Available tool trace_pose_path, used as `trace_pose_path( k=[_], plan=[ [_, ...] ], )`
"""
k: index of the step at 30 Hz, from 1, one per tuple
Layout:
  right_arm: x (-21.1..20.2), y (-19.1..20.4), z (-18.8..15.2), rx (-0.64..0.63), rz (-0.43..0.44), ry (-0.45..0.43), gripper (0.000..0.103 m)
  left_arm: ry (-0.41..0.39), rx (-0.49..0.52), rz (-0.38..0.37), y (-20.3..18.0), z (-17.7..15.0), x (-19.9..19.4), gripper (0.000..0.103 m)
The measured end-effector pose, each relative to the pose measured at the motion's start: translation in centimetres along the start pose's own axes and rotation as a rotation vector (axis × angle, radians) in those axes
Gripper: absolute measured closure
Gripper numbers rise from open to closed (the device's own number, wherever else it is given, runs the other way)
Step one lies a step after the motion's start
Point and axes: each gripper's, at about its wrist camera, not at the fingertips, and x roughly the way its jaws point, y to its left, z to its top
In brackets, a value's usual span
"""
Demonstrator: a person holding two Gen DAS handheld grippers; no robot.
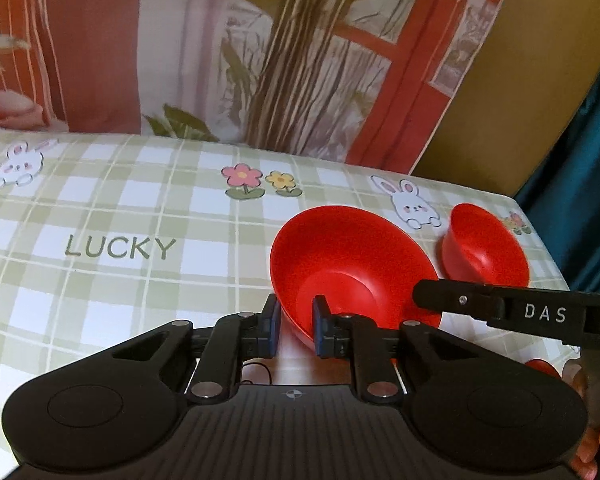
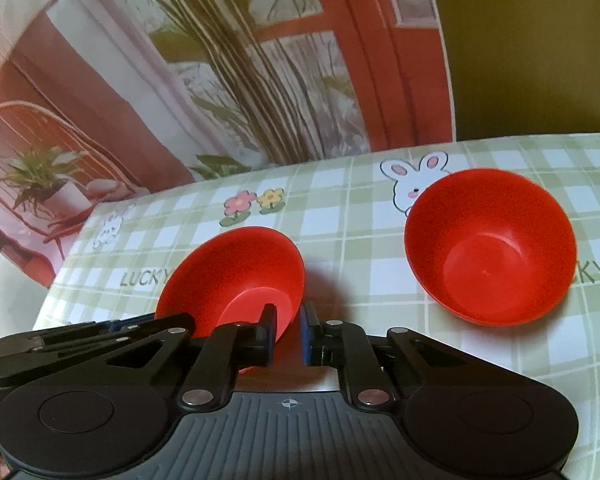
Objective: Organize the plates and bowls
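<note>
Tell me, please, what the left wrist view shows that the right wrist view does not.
Only the left wrist view shows the right gripper from outside, marked DAS, at the shallow red bowl's rim.

Only the right wrist view shows the deep red bowl's whole interior, and a wicker chair on the backdrop.

Both show the two bowls, apart on the plaid tablecloth, with both grippers clamping the shallow bowl's rim.

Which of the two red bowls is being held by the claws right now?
The wider, shallower red bowl: both the left claw and right claw pinch its near rim. The deeper bowl sits free on the checked tablecloth beside it.
</note>
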Motion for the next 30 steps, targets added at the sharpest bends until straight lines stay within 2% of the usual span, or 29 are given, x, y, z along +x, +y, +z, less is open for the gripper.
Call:
trace_pose_path(
  k=[13,25,30],
  plan=[
    [-6.5,0.6,-1.2,-0.006,0.005,-0.114,0.090,-0.080,0.062,0.006,-3.1,-1.0,-4.6,0.084],
    [-11.1,-0.6,-3.2,-0.037,-0.026,-0.151,0.090,-0.091,0.120,-0.020,-6.4,-3.8,-6.4,0.083],
    [-12.7,-2.1,-4.2,-0.003,-0.030,-0.160,0.090,-0.080,0.131,-0.048,-8.0,-4.8,-6.5,0.082]
  ],
)
